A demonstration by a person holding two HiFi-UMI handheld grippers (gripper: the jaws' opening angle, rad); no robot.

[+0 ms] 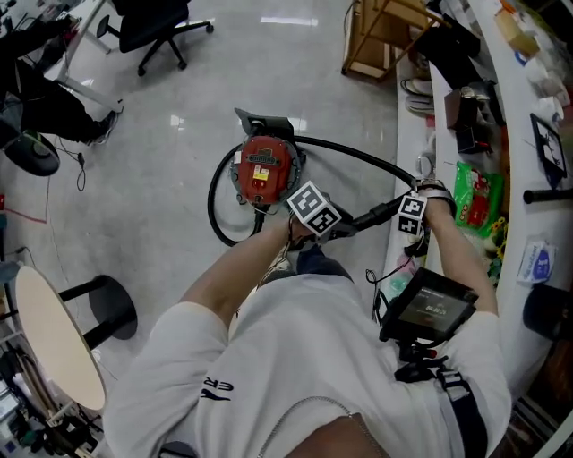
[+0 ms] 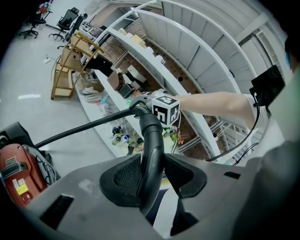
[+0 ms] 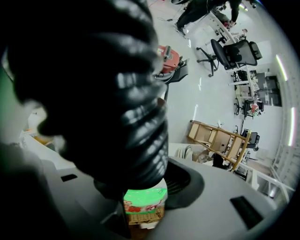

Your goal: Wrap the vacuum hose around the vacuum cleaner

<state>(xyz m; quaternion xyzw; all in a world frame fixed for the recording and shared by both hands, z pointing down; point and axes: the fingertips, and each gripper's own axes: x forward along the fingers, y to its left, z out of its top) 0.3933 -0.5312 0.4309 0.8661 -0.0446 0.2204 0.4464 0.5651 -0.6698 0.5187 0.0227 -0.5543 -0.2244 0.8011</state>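
The red vacuum cleaner [image 1: 264, 170] stands on the floor ahead of me. Its black hose [image 1: 218, 201] loops round its left side, and another stretch arcs from its back to the right, up to both grippers. My left gripper [image 1: 343, 224] is shut on the hose's smooth black end piece [image 2: 152, 150], which stands upright between the pads [image 2: 124, 176]. My right gripper [image 1: 403, 213] is shut on the ribbed hose [image 3: 136, 126], which fills most of the right gripper view. The left gripper view shows the vacuum cleaner [image 2: 16, 171] low on the left and the right gripper's marker cube [image 2: 166, 110] just beyond the end piece.
A curved white counter [image 1: 407, 134] with shelves runs close along my right, carrying a green packet [image 1: 470, 192] and other items. A wooden rack [image 1: 385, 36] stands behind it. An office chair [image 1: 152, 27] is far left, a black stool [image 1: 107, 304] and round table [image 1: 49, 335] near left.
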